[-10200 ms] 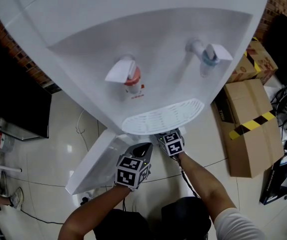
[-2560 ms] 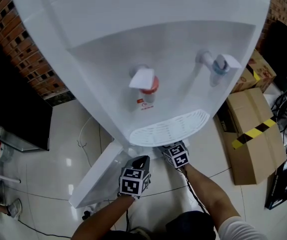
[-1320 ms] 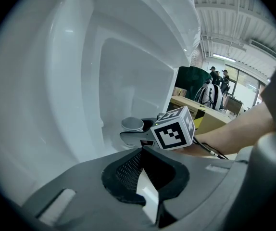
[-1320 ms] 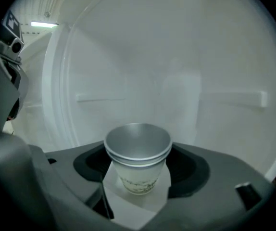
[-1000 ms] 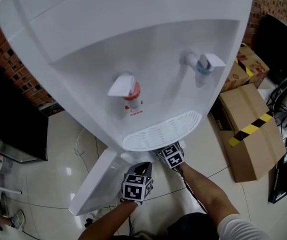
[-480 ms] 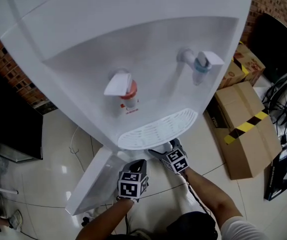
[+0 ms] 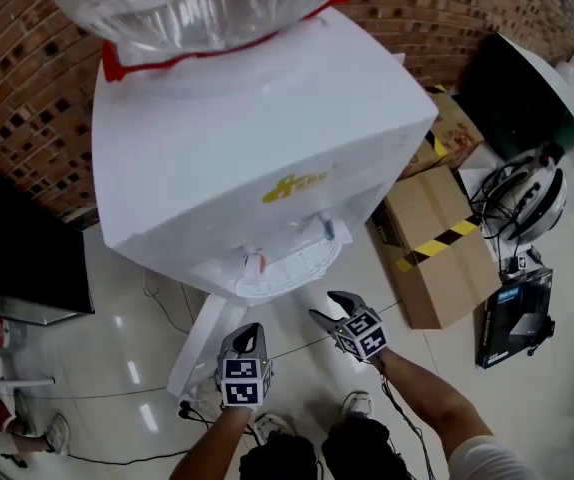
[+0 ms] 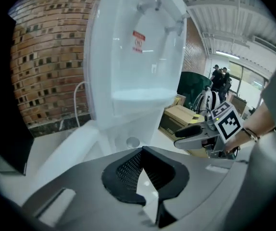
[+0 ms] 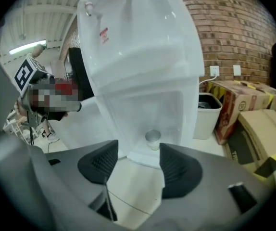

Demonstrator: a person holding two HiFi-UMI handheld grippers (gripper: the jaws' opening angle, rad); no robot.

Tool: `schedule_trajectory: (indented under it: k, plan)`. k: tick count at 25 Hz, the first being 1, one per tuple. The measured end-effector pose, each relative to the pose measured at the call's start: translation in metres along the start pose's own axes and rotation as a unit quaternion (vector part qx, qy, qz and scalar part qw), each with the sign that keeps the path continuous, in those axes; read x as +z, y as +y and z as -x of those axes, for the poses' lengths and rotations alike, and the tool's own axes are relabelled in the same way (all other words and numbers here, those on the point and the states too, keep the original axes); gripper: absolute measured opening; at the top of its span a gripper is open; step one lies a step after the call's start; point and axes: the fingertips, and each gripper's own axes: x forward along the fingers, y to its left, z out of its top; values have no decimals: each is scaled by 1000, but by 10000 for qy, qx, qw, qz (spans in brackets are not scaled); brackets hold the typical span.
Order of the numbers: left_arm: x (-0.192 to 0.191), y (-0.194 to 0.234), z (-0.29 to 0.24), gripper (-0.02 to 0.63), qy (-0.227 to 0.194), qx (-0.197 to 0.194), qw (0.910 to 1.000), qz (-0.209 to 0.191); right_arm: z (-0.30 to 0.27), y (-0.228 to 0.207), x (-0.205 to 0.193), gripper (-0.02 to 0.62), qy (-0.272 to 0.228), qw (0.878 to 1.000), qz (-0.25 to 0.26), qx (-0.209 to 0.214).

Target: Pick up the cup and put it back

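Right gripper empty, jaws apart though just narrowed; left gripper pinched shut, empty; cup standing in water dispenser lower cabinet, task seemingly done.

Grey plastic shells on the left gripper and right gripper, black ribbed pads, a black-and-white marker cube each. Thin dark cable along one forearm; white short sleeve, dark trousers, light shoes.
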Motion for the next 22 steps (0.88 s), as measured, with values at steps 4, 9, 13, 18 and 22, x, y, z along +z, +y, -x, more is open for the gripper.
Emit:
schedule_trajectory:
  k: [4,9,13,18,22]
  plan:
    - [42,-21,78,2,80,142,9980,606,84,32,58,199,-163,9990,-412,-72]
    - [92,-75,185,2,258,325,9938,1029,205,68,148,124,-341,9963,-783,-90]
    - [129,-120,261,2,271,412,9890,1391,286,90,214,123,-427,9894,-1388,78]
    - [198,-153,309,2,-84,513,9887,1403,371,101,294,47,-676,9841,-1628,205]
    - [242,-156,337,2,-365,532,9886,1361,421,133,328,6,-779,9877,-1336,252]
